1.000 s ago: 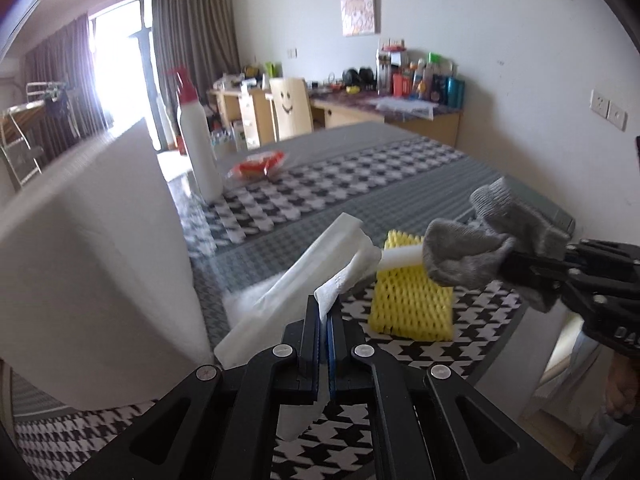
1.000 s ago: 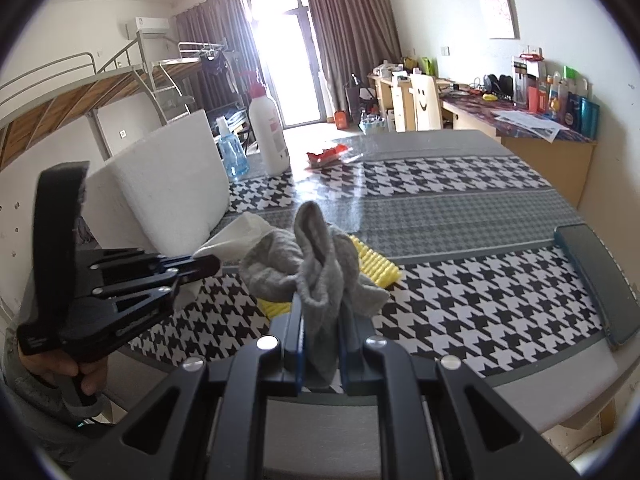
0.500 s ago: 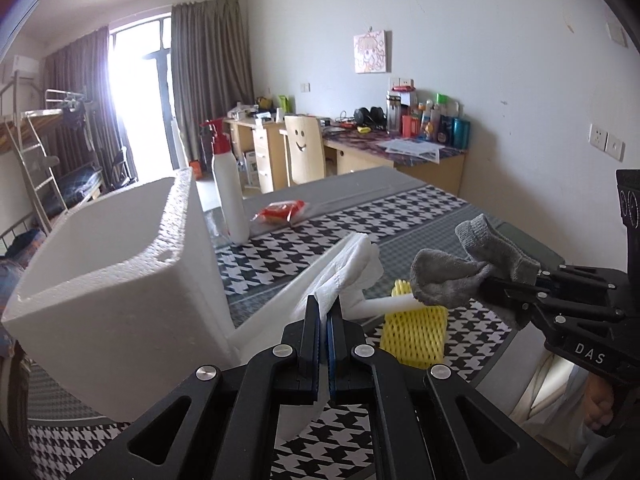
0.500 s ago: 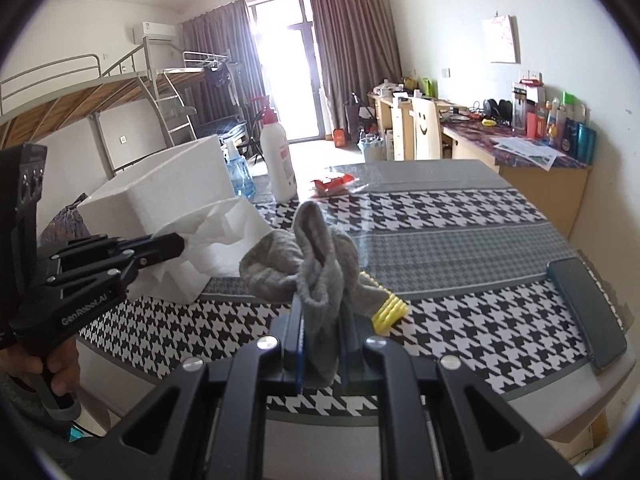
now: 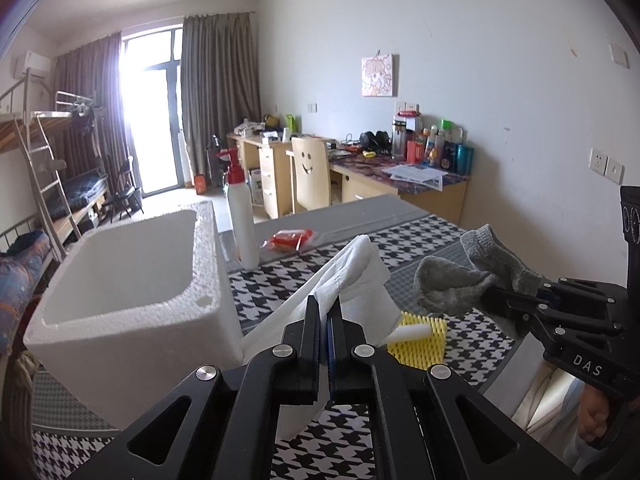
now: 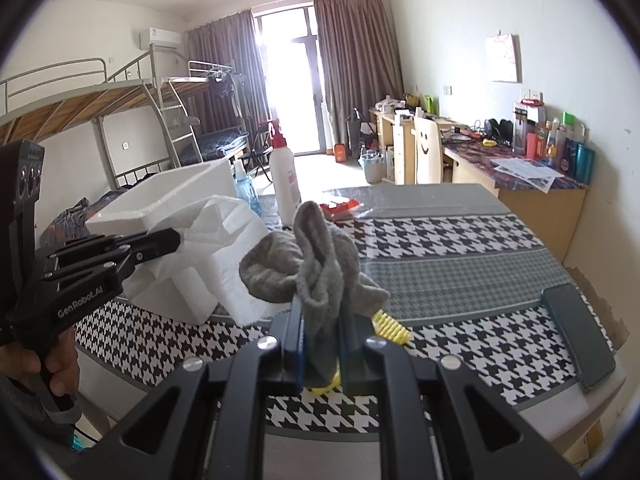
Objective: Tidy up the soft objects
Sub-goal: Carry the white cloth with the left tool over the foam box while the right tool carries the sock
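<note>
My left gripper (image 5: 323,312) is shut on a white foam sheet (image 5: 352,280) and holds it up above the table, beside the open white styrofoam box (image 5: 132,292). The sheet (image 6: 224,240), box (image 6: 168,196) and left gripper (image 6: 172,240) also show in the right wrist view. My right gripper (image 6: 320,312) is shut on a bunched grey sock (image 6: 316,264), lifted above the table; it also shows at the right of the left wrist view (image 5: 460,280). A yellow foam net (image 5: 420,340) with a white foam stick lies on the houndstooth table.
A white bottle with a red cap (image 5: 242,220) and a red packet (image 5: 290,238) stand behind the box. A blue spray bottle (image 6: 244,192) is by the box. A dark phone (image 6: 576,336) lies near the table's right edge. Desk and chair stand beyond.
Both grippers have risen and pulled back from the table. The foam sheet has lifted with the left gripper, and the box's open top has come into view. The sock stays gripped.
</note>
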Demonstrator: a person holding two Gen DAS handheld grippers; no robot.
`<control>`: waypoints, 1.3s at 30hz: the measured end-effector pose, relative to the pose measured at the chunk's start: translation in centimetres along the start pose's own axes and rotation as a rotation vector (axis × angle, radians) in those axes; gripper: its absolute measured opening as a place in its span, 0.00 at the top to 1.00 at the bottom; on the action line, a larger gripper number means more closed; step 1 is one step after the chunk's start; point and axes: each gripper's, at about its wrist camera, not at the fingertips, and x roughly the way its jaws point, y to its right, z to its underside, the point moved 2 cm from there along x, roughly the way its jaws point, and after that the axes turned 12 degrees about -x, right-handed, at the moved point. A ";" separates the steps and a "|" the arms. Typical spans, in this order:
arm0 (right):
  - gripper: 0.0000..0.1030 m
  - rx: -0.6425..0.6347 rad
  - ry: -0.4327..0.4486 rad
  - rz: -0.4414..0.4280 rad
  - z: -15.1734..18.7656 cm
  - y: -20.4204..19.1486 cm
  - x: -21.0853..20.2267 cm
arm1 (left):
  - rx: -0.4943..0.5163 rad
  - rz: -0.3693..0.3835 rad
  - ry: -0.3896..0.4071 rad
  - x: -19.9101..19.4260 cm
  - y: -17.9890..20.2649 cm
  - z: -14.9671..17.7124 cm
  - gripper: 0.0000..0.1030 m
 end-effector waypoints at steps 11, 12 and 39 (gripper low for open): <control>0.84 -0.001 0.052 0.014 -2.1 -0.1 -0.5 | -0.011 -0.008 0.026 0.1 -0.1 -2.1 0.98; 0.84 0.001 0.055 0.017 -2.3 -0.1 -0.6 | -0.012 -0.009 0.026 0.1 -0.1 -2.3 0.98; 0.84 0.012 0.124 0.032 -6.6 0.7 -0.2 | -0.013 -0.050 0.147 -1.6 -0.8 -7.2 0.98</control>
